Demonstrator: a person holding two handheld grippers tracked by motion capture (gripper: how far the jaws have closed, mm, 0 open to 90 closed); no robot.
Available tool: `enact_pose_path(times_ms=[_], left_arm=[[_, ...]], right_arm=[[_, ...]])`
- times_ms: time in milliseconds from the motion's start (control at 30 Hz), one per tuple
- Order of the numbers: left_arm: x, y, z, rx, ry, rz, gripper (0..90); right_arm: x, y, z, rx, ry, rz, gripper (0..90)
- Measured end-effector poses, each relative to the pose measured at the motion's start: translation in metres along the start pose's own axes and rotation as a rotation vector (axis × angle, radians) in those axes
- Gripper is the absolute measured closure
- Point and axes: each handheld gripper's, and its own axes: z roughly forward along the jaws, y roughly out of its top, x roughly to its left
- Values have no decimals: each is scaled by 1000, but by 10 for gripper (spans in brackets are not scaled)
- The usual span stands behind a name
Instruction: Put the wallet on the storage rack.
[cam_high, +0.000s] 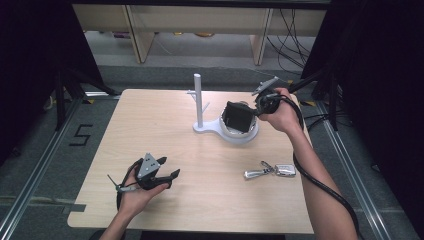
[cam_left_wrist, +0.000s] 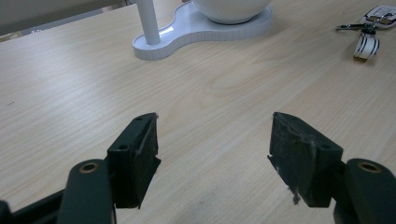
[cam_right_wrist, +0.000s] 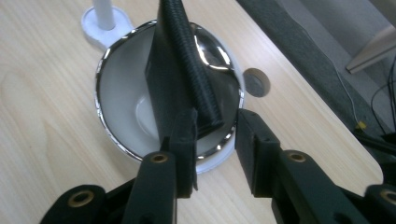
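Two grippers work around the white stand (cam_high: 220, 131) on the table (cam_high: 150, 125). Nearest the person, well short of the stand, the left gripper (cam_high: 167, 176) rests with jaws wide apart and nothing between them. Right of that, also short of the stand, lies the key fob (cam_high: 272, 171), untouched. At the stand, the wallet (cam_right_wrist: 182, 70) sits on edge in the bowl (cam_right_wrist: 116, 93), leaning on its rim; the right gripper (cam_right_wrist: 215, 142) straddles its edge, pads seemingly clear. Judging by this, the wallet is delivered; the fob probably remains.
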Motion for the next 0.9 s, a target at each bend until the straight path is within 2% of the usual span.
enact_pose_path(times_ms=[33,67,100,133,167,233,300,367,400,467,533,567,633,667,700,733,867,900], left_arm=[[0,0,0,1,0,1,321],[0,0,0,2,0,0,321],[0,-1,1,-7,-5,-5,321],[0,-1,1,-7,-5,-5,321],[0,-1,0,-4,-2,-6,321],[0,-1,1,-7,-2,-11,321],[0,-1,0,-7,-6,-13,321],[-1,-1,0,-4,-3,-16,321],[0,0,1,-3,-4,-19,321],[0,0,2,-9,-11,-20,321],[0,0,2,-5,-6,-23,321],[0,0,3,-6,-6,-23,321],[0,1,3,-6,-7,-22,320],[0,1,2,-7,-7,-21,321],[1,0,3,-11,-14,-21,321],[0,0,2,-7,-7,-21,321],[0,0,3,-13,-16,-23,321],[-1,0,3,-9,-13,-21,320]], right_arm=[[0,-2,-2,-18,-1,33,665],[-2,-3,-3,-22,19,45,658],[-1,-7,-7,-29,16,103,642],[-1,-7,-7,-29,16,103,642],[0,-9,-10,-28,26,143,637],[-2,-14,-14,-34,33,192,639],[0,-20,-20,-11,56,281,646],[1,-29,-25,23,80,324,642],[6,-40,-29,58,108,362,613],[5,-45,-30,68,108,345,608],[6,-60,-32,100,129,354,590],[6,-73,-35,126,135,361,581],[4,-79,-35,125,137,350,581],[6,-86,-37,142,136,390,581],[5,-92,-37,150,135,371,580],[6,-103,-36,167,145,371,580],[10,-115,-33,199,146,380,577],[14,-120,-31,214,160,381,582]])
